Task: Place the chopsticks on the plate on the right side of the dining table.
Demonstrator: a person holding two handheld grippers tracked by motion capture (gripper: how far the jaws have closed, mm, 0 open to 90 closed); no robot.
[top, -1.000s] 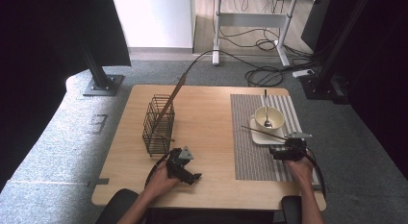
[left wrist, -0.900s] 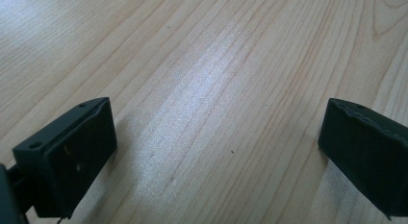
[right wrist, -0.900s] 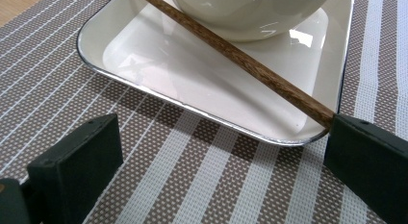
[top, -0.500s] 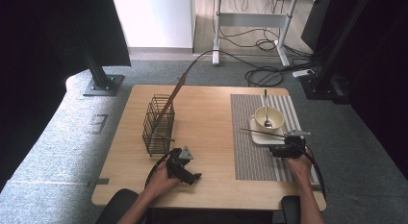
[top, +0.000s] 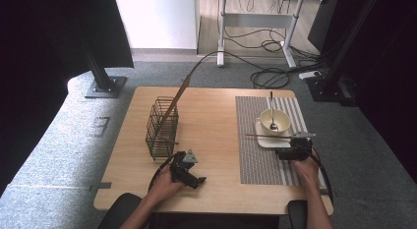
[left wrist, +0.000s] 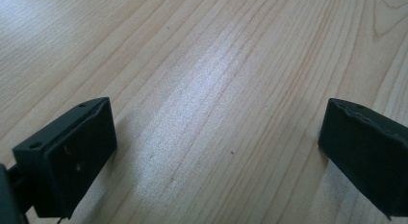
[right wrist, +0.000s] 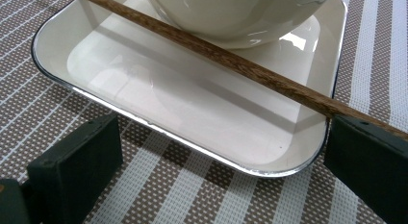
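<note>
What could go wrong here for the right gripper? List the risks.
1. The chopstick lies loose across the white tray, so the open right gripper might knock it off before closing on it.
2. The bowl with its spoon stands right behind; a forward push could nudge it.
3. The right jaw already sits at the tray's rim and could shift the tray on the striped mat.

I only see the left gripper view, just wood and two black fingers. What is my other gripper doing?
Observer: The right gripper is open, low over the striped placemat, at the near rim of a white tray.
Operator: What's on the tray?
Observer: A cream bowl with a spoon in it, and a wooden chopstick lying across the tray.
Operator: Anything near my left one?
Observer: A wire basket stands just beyond the left gripper, with a long stick leaning out.
</note>
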